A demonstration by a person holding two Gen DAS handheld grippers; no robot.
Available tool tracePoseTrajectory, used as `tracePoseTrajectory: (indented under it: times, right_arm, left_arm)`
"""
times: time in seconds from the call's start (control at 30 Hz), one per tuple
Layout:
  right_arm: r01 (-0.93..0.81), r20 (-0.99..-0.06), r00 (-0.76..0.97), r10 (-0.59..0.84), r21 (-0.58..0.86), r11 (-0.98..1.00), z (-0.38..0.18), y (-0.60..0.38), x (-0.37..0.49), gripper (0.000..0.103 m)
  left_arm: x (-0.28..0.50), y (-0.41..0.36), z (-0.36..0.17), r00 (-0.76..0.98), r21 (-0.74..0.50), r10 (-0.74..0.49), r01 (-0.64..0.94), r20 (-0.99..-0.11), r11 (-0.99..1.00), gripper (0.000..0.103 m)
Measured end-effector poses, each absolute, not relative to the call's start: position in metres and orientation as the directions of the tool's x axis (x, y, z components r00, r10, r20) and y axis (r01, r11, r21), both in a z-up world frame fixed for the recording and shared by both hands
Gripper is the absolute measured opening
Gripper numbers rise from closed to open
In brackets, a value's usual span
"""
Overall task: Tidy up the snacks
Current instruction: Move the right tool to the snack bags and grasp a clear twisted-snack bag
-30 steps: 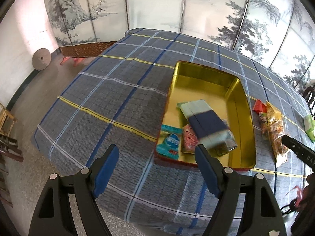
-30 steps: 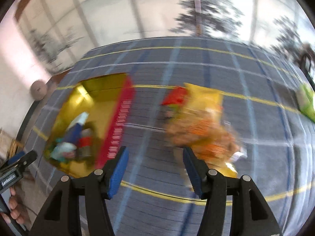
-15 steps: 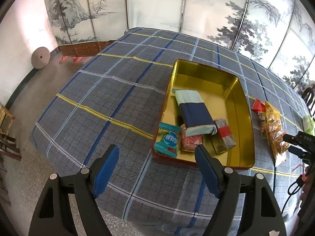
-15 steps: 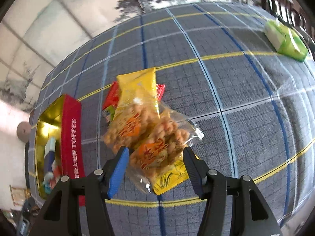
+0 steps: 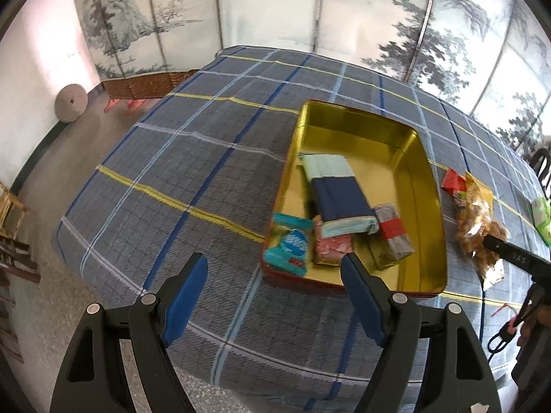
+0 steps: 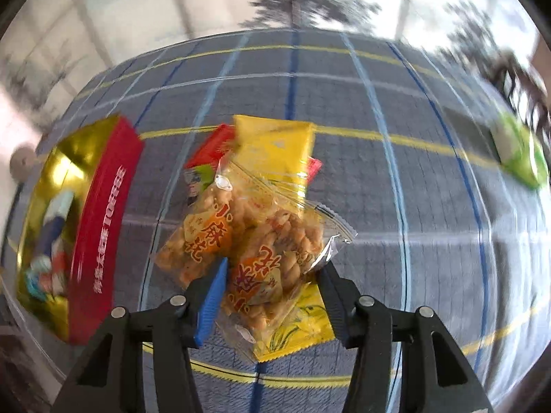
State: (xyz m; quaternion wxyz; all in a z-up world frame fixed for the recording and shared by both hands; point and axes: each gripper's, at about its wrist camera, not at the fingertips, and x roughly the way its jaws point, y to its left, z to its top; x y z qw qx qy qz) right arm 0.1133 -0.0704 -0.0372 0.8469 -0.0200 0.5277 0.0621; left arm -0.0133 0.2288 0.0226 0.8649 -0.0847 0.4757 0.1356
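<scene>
Now: bagging the twists
Right gripper [image 6: 272,292], jaws wide, straddles the twist bag [image 6: 261,241]; close squarely. Left gripper [image 5: 275,296] hangs open, empty; tin [image 5: 427,203] at nine o'clock.

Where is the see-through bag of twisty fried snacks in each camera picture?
Left wrist view: the clear bag of fried twists lies far right on the plaid cloth, right of the gold tin, at the right gripper's tip.
Right wrist view: the bag is centre, between the right gripper fingers.
Shared landmark: the gold tin, left here.
</scene>
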Motion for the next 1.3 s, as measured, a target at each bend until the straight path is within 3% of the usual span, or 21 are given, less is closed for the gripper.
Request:
tracePoseTrajectory:
  times: [0.23, 0.57, 0.8, 1.03, 1.3]
  right_arm:
    - [-0.332, -0.86, 0.506, 0.067, -0.123, 0.935, -0.04, -0.052, 0.103, 0.053]
    - [-0.455, -0.834, 0.53, 0.152, -0.129, 0.881, -0.047, -0.059, 0.09, 0.053]
    - [-0.477, -0.798, 0.557, 0.229, -0.083, 0.875, -0.045, -0.074, 0.084, 0.046]
    - [-0.488, -0.773, 0.56, 0.297, -0.018, 0.873, -0.034, -0.097, 0.082, 0.046]
    - [-0.404, -0.765, 0.602, 0.229, -0.044, 0.914, -0.025, -0.146, 0.093, 0.046]
  left_arm:
    - [0.001, 0.196, 0.03, 0.534, -0.01, 0.121, -0.236, -0.837, 0.972, 0.076]
    - [0.033, 0.132, 0.028, 0.543, -0.003, 0.062, -0.118, -0.837, 0.993, 0.076]
    - [0.051, 0.09, 0.018, 0.533, -0.008, 0.016, -0.041, -0.846, 0.999, 0.076]
    - [0.064, 0.057, 0.007, 0.515, 0.005, -0.013, 0.032, -0.857, 0.999, 0.076]
    - [0.081, 0.032, -0.009, 0.501, 0.006, -0.043, 0.097, -0.865, 0.995, 0.076]
